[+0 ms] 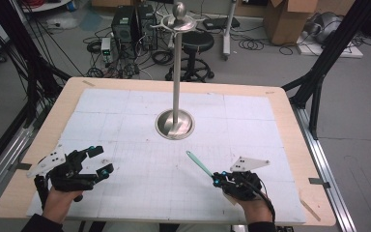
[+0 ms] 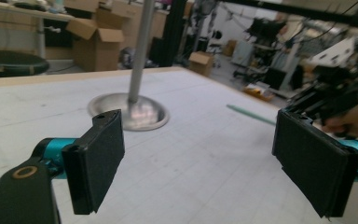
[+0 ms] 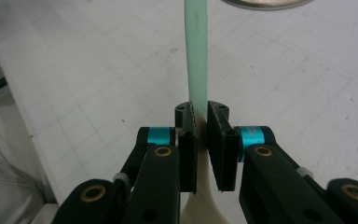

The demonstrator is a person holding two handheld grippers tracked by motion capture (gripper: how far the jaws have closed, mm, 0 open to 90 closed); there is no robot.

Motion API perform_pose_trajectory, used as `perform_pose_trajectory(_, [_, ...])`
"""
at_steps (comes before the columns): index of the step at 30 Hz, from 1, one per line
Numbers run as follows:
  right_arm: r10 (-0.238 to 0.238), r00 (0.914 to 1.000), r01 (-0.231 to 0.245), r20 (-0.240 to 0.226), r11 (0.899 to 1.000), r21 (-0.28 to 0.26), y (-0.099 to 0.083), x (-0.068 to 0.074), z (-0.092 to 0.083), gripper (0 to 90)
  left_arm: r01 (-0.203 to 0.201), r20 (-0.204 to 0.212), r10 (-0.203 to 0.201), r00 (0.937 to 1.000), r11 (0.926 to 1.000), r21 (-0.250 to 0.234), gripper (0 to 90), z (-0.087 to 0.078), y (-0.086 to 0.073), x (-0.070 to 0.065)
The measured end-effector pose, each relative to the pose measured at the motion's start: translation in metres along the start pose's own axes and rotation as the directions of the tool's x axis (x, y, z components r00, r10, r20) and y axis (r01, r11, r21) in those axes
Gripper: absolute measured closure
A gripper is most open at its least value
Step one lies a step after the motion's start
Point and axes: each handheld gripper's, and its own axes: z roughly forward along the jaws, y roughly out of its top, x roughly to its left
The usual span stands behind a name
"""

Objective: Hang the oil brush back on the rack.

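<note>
Your right gripper (image 3: 201, 126) is clamped on the green spatula (image 3: 196, 56), whose handle points ahead toward the steel stand (image 1: 175, 123). Your left gripper (image 1: 99, 162) gapes empty, bare worktop (image 1: 140, 183) between them.

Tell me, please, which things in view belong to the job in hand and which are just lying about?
In use:
- right gripper, shut on the green spoon
- metal stand, probably its target
- left gripper, open, waiting

Lying about:
- cardboard boxes
- black stool
- computer towers and floor cables
</note>
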Motion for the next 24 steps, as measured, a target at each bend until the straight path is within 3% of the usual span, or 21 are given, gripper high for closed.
perform_pose_trajectory(7, [-0.029, 0.9965, 0.023, -0.078, 0.997, -0.074, 0.002, 0.009, -0.003, 82.8, 0.008, 0.087, -0.008, 0.9962, 1.0, -0.002, 19.5, 0.006, 0.004, -0.006])
perform_pose_trajectory(11, [-0.056, 0.9905, 0.044, -0.125, 0.994, -0.097, 0.005, 0.015, -0.003, 82.8, 0.02, 0.153, -0.02, 0.988, 0.9998, 0.001, 20.9, 0.012, 0.007, -0.009])
perform_pose_trajectory(17, [-0.098, 0.9771, 0.071, -0.189, 0.987, -0.143, 0.014, 0.025, -0.004, 82.8, -0.007, 0.229, -0.001, 0.9735, 0.9994, 0.033, 22.1, 0.025, 0.012, -0.018])
perform_pose_trajectory(24, [-0.15, 0.9537, 0.107, -0.261, 0.979, -0.174, 0.026, 0.04, -0.002, 82.7, -0.026, 0.291, 0.006, 0.9567, 0.9976, 0.064, 22.1, 0.043, 0.019, -0.03])
